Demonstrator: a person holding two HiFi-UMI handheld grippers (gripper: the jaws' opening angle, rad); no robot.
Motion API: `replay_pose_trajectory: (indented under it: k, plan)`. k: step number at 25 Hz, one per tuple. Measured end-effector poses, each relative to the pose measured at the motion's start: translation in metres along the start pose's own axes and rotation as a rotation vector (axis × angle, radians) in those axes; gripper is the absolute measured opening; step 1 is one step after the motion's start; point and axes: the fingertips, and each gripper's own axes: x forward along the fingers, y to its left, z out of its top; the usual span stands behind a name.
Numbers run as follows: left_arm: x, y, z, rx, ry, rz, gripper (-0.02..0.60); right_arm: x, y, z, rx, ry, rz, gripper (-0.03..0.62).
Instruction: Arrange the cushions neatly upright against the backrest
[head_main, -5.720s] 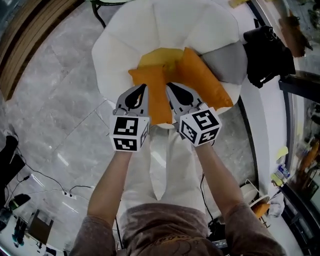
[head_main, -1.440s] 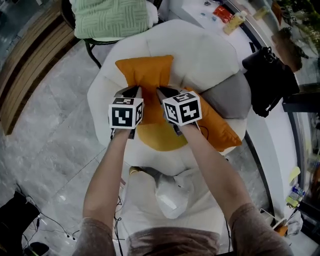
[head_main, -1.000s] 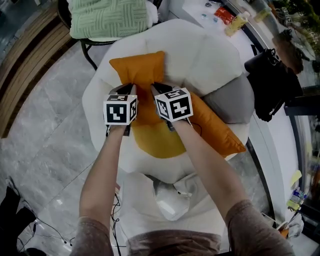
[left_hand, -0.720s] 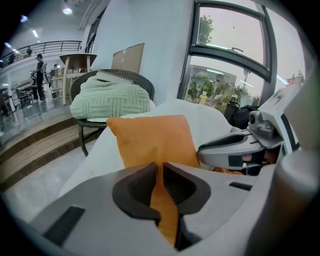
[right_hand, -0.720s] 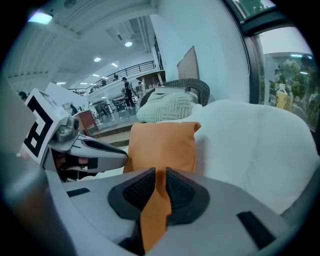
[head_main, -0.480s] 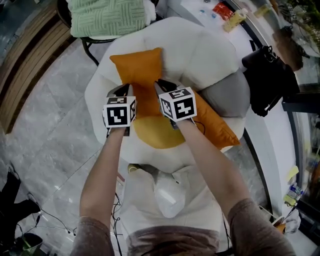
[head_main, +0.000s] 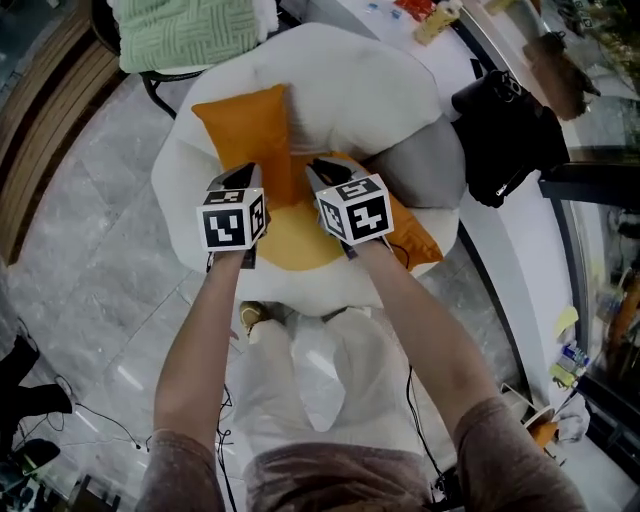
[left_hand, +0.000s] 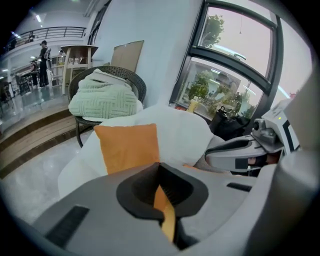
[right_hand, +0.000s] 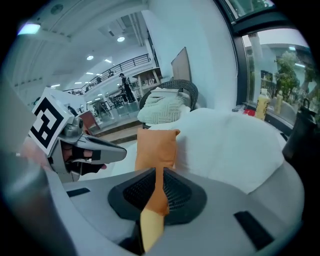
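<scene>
An orange cushion (head_main: 245, 130) stands upright against the left of the white armchair's backrest (head_main: 350, 90). It also shows in the left gripper view (left_hand: 127, 147) and the right gripper view (right_hand: 156, 147). A second orange cushion (head_main: 408, 222) lies slanted at the seat's right, in front of a grey cushion (head_main: 430, 165). My left gripper (head_main: 243, 176) hovers just below the upright cushion. It is shut, with only colour showing through its slit. My right gripper (head_main: 322, 168) hangs over the yellow seat pad (head_main: 295, 238). Its jaws stand slightly apart, with nothing held between them.
A dark wicker chair with a green knit throw (head_main: 180, 30) stands behind the armchair on the left. A black bag (head_main: 505, 135) rests on the white counter to the right, with bottles (head_main: 430, 15) further back. Cables (head_main: 60, 440) run over the grey tiled floor.
The orange cushion went from lying on the seat between both grippers to standing against the backrest. Both grippers have drawn back from it, and the left jaws have closed.
</scene>
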Motion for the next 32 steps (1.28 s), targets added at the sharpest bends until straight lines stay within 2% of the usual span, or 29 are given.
replay_pose_trajectory:
  k: [6, 9, 12, 15, 20, 23, 27, 32]
  plan:
    - [0.027, -0.076, -0.012, -0.046, 0.007, -0.080, 0.006, -0.042, -0.048, -0.032, -0.043, 0.082, -0.022, 0.060]
    - [0.047, -0.102, -0.030, -0.090, 0.022, -0.105, 0.014, -0.048, -0.070, -0.058, -0.084, 0.144, -0.021, 0.060]
    - [0.065, -0.120, -0.056, -0.135, 0.048, -0.127, 0.052, -0.046, -0.085, -0.087, -0.120, 0.217, -0.017, 0.095]
    - [0.081, -0.131, -0.088, -0.186, 0.078, -0.137, 0.060, -0.040, -0.090, -0.114, -0.140, 0.284, 0.007, 0.121]
    - [0.108, -0.144, -0.130, -0.245, 0.091, -0.140, 0.063, -0.022, -0.090, -0.145, -0.236, 0.358, 0.049, 0.126]
    - [0.124, -0.148, -0.151, -0.266, 0.100, -0.150, 0.072, -0.011, -0.095, -0.161, -0.257, 0.406, 0.053, 0.135]
    - [0.141, -0.158, -0.162, -0.318, 0.079, -0.168, 0.094, -0.004, -0.106, -0.173, -0.293, 0.433, 0.045, 0.141]
    - [0.149, -0.160, -0.160, -0.354, 0.041, -0.169, 0.094, 0.001, -0.116, -0.174, -0.254, 0.435, 0.043, 0.141]
